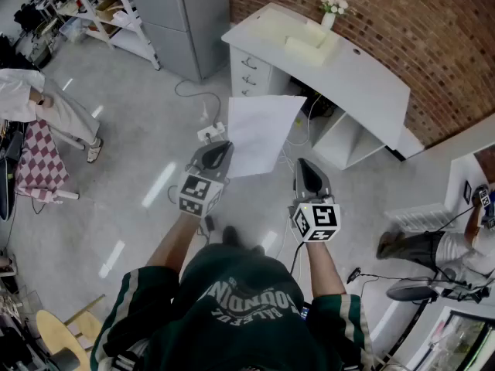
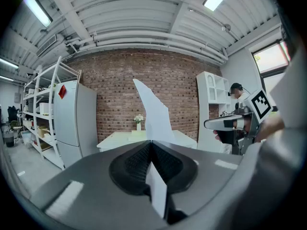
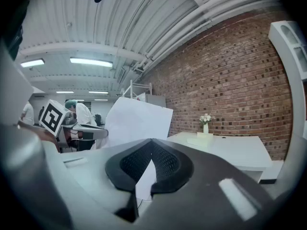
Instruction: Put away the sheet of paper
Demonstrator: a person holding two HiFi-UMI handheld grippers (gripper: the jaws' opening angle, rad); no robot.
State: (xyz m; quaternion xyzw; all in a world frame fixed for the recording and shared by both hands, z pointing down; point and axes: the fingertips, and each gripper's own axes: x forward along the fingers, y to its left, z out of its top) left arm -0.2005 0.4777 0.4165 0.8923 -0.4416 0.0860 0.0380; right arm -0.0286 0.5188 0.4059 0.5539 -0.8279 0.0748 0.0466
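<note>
Clamping blank sheet of paper point(image 1: 259, 134) in left gripper point(image 1: 220, 148) jaws; right gripper point(image 1: 304, 165) closed

A white desk point(image 1: 371, 83) with a curved top stands against the red brick wall point(image 1: 418, 29). On it, near the wall, sits a small vase of white flowers point(image 1: 331, 14), and just beside the vase lies a pale block point(image 1: 308, 49). To the desk's left are a tall grey cabinet point(image 1: 182, 22) and, further along, an open shelving rack point(image 1: 85, 6) loaded with boxes. A white power strip point(image 1: 210, 133) lies on the grey floor point(image 1: 131, 207), a cable running from it. At the left edge is a person in pale clothes point(image 1: 42, 107), with a checked cloth point(image 1: 37, 165) beside them. A yellow chair point(image 1: 62, 338) stands in the near left corner, and someone's booted leg point(image 1: 402, 246) shows at the right.
</note>
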